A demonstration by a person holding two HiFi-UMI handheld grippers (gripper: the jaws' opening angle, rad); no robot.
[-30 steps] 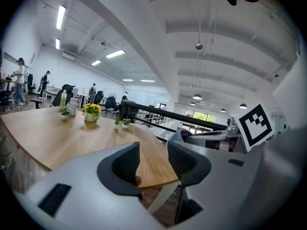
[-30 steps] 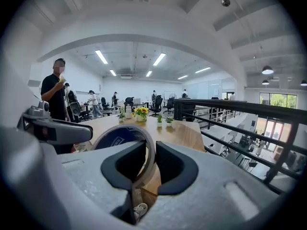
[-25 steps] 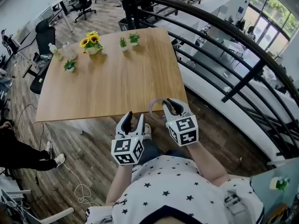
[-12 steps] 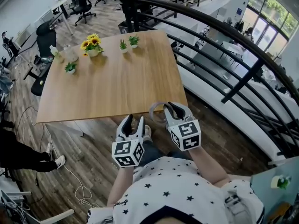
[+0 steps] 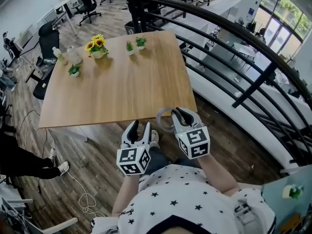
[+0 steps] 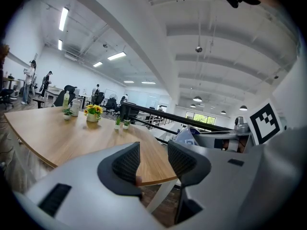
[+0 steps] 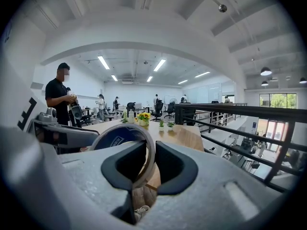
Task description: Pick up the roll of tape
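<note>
The roll of tape (image 5: pixel 163 119), a thin pale ring with a dark blue inner face, hangs in the air just off the near edge of the wooden table (image 5: pixel 117 82). My right gripper (image 5: pixel 176 112) is shut on the ring's wall, one pad inside and one outside. In the right gripper view the tape (image 7: pixel 125 137) stands upright between the jaws of the gripper (image 7: pixel 149 150). My left gripper (image 5: pixel 140 125) is beside it at the left, open with nothing between its pads (image 6: pixel 127 163). The left gripper view also shows the tape (image 6: pixel 187 135) at the right.
At the table's far side stand a sunflower pot (image 5: pixel 96 46), small green plants (image 5: pixel 134 44), and bottles (image 5: pixel 66 55). A black railing (image 5: pixel 234 52) curves along the right. Office chairs (image 5: pixel 46 38) and a cable on the floor (image 5: pixel 80 189) are at the left. People stand at the far left.
Nothing has visibly changed: both grippers keep nearly the same places, and the right one stays shut on the tape roll.
</note>
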